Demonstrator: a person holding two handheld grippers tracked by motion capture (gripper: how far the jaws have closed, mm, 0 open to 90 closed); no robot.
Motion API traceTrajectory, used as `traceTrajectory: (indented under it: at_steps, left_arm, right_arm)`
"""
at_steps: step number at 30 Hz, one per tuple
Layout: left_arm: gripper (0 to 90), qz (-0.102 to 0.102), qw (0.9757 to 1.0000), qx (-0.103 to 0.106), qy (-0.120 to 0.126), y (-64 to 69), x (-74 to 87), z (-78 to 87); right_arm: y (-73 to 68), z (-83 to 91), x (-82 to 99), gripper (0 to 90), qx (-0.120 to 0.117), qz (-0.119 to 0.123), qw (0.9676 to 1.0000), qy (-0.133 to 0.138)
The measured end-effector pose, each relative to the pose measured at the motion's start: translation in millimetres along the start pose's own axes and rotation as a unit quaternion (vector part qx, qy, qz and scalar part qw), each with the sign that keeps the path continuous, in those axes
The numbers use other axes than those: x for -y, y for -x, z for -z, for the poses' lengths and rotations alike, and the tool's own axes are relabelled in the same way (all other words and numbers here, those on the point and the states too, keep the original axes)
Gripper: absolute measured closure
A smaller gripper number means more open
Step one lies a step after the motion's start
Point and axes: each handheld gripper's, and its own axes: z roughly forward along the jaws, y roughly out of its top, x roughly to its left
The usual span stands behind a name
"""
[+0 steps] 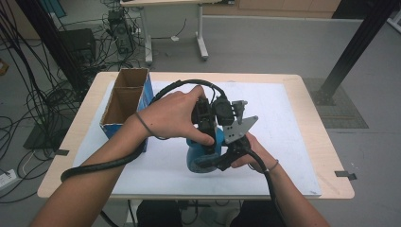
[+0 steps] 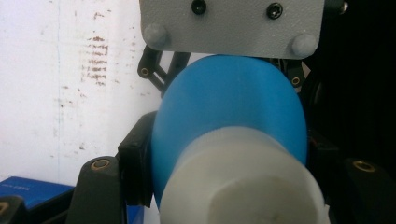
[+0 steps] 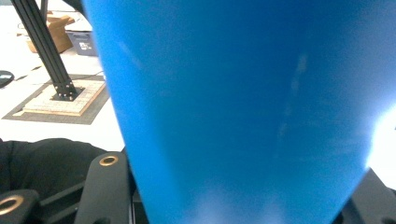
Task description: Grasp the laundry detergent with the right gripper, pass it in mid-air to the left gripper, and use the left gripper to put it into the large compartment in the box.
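Both sets of fingers pinch the blue bottle (image 1: 204, 156): your right gripper (image 1: 226, 160) clamps its body low over the white mat (image 1: 293, 142), steadying it so your left gripper (image 1: 206, 130) can likely twist near the white cap (image 2: 243, 186). Beyond stands a cardboard box (image 1: 124, 101).

Even, soft room light in the high view; both close views are blurred, with glare at right.

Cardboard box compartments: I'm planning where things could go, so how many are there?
2. The cardboard box at the table's left has a far compartment and a near compartment, split by one divider.
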Motion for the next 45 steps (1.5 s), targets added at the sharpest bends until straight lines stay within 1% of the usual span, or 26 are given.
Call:
traceTrajectory:
  at_steps: [3, 7, 9, 16, 19, 20, 22, 27, 28, 30, 31, 32, 34, 35, 36, 38, 39, 40, 41, 42, 44, 45]
  left_arm:
    - [37.3, 0.001, 1.0000, 0.000, -0.004, -0.1, -1.3, -0.5]
    - [37.4, 0.004, 1.0000, -0.001, -0.002, 0.3, -0.8, 0.5]
    - [37.4, 0.002, 1.0000, -0.001, -0.007, 0.5, -2.6, 0.6]
    - [37.4, 0.003, 1.0000, -0.001, -0.003, 1.0, -2.5, 0.4]
    - [37.4, 0.002, 1.0000, -0.003, -0.002, 1.7, -2.7, 0.4]
    - [37.4, 0.005, 1.0000, -0.004, -0.006, 2.2, -4.8, 1.0]
    - [37.4, 0.004, 1.0000, -0.005, -0.007, 3.0, -5.8, 1.6]
    - [37.5, 0.009, 0.9999, -0.006, -0.003, 3.2, -4.7, 2.9]
    - [37.5, 0.012, 0.9999, -0.005, -0.006, 2.8, -5.2, 2.6]
    - [37.5, 0.011, 0.9999, -0.004, -0.003, 2.4, -4.0, 1.6]
    - [37.5, 0.011, 0.9999, -0.004, -0.003, 2.4, -4.0, 1.6]
    - [37.5, 0.011, 0.9999, -0.002, -0.001, 1.6, -3.0, 0.6]
    - [37.5, 0.013, 0.9999, 0.001, -0.001, 1.1, -3.0, 0.2]
    - [37.6, 0.013, 0.9999, 0.001, -0.001, 1.1, -3.0, 0.2]
    - [37.5, 0.013, 0.9999, 0.003, -0.001, 0.5, -3.0, -0.1]
    - [37.6, 0.012, 0.9999, 0.001, -0.001, 1.3, -3.7, -0.2]
    - [37.6, 0.012, 0.9999, 0.001, -0.001, 1.3, -3.7, -0.2]
    - [37.5, 0.013, 0.9999, 0.000, -0.002, 1.6, -4.2, -0.2]
    - [37.5, 0.011, 0.9999, 0.000, -0.002, 0.8, -4.3, 0.1]
    - [37.6, 0.017, 0.9998, 0.001, -0.002, 0.0, -3.9, -0.1]
    - [37.6, 0.022, 0.9998, 0.000, -0.001, -0.4, -3.0, -0.6]
    - [37.6, 0.023, 0.9997, 0.001, -0.006, -1.7, -4.1, -0.7]
  right_arm:
    - [-0.3, -0.3, -0.1, 42.5, 0.000, 0.000, 1.0000, -0.001]
    - [0.2, -0.5, 0.8, 42.5, 0.000, 0.000, 1.0000, 0.002]
    - [-0.2, -0.8, 1.4, 42.5, 0.001, 0.000, 1.0000, 0.004]
    - [-1.4, 0.0, 2.3, 42.4, 0.003, 0.000, 1.0000, 0.005]
    - [-1.2, 0.3, 3.4, 42.3, 0.002, -0.003, 1.0000, 0.008]
    - [-2.1, 0.3, 3.9, 42.2, 0.005, -0.001, 1.0000, 0.008]
    - [-2.1, 0.1, 5.3, 42.0, 0.004, -0.003, 0.9999, 0.013]
    - [-2.9, 0.5, 7.6, 41.3, 0.004, -0.008, 0.9998, 0.021]
    - [-3.8, 0.8, 7.7, 40.7, 0.006, -0.008, 0.9997, 0.021]
    - [-5.0, 1.7, 9.2, 37.8, 0.010, -0.010, 0.9996, 0.026]
    - [-5.0, 1.7, 9.2, 37.8, 0.010, -0.010, 0.9996, 0.026]
    - [-5.2, 2.7, 11.2, 35.0, 0.014, -0.013, 0.9993, 0.032]
    - [-4.8, 3.2, 12.2, 31.8, 0.013, -0.018, 0.9992, 0.033]
    - [-4.8, 3.2, 12.2, 31.8, 0.013, -0.018, 0.9992, 0.033]
    - [-4.3, 3.2, 14.1, 28.8, 0.012, -0.027, 0.9989, 0.035]
    - [-5.4, 3.1, 15.3, 25.1, 0.017, -0.034, 0.9986, 0.037]
    - [-5.4, 3.1, 15.3, 25.1, 0.017, -0.034, 0.9986, 0.037]
    - [-5.1, 3.5, 17.8, 22.1, 0.018, -0.043, 0.9981, 0.041]
    - [-5.6, 3.6, 18.7, 19.2, 0.021, -0.044, 0.9980, 0.041]
    - [-6.1, 3.8, 19.4, 18.9, 0.022, -0.045, 0.9979, 0.041]
    - [-6.6, 4.5, 21.0, 16.6, 0.023, -0.046, 0.9977, 0.043]
    - [-6.6, 4.9, 21.8, 16.0, 0.022, -0.047, 0.9976, 0.045]
